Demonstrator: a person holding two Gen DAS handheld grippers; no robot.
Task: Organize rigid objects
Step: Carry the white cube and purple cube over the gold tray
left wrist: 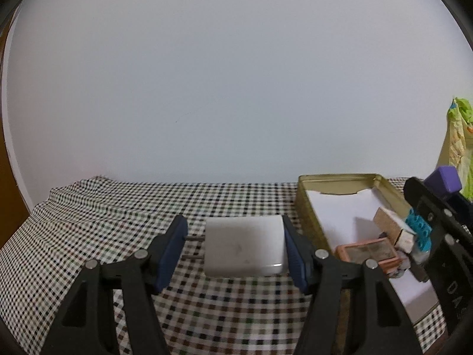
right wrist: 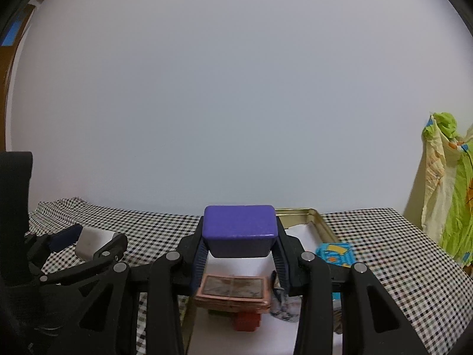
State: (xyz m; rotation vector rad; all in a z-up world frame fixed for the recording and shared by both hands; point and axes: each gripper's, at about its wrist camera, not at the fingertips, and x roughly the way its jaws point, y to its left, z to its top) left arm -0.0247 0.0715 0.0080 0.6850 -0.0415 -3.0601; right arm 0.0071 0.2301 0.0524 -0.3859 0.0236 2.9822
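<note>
Closest to me, my right gripper [right wrist: 239, 254] is clamped on the purple block [right wrist: 240, 227], pads pressing both its flanks, and it hangs above the gold tin [right wrist: 323, 226]. Under it I see the stack of cards [right wrist: 233, 291], a red block [right wrist: 246, 321] and the white paper lining. My left gripper [left wrist: 236, 245] has its fingers closed in around the white charger [left wrist: 245, 244]; the right pad touches its side and the prongs point at the left pad, above the checked cloth [left wrist: 88, 207], just left of the tin. I judge the purple block goes in next: I want to lower it onto bare paper behind the cards, level, and only then spread the fingers. Farther back, the blue packet [right wrist: 335, 254] lies beside the tin, with green-and-yellow fabric [right wrist: 449, 183] beyond.
</note>
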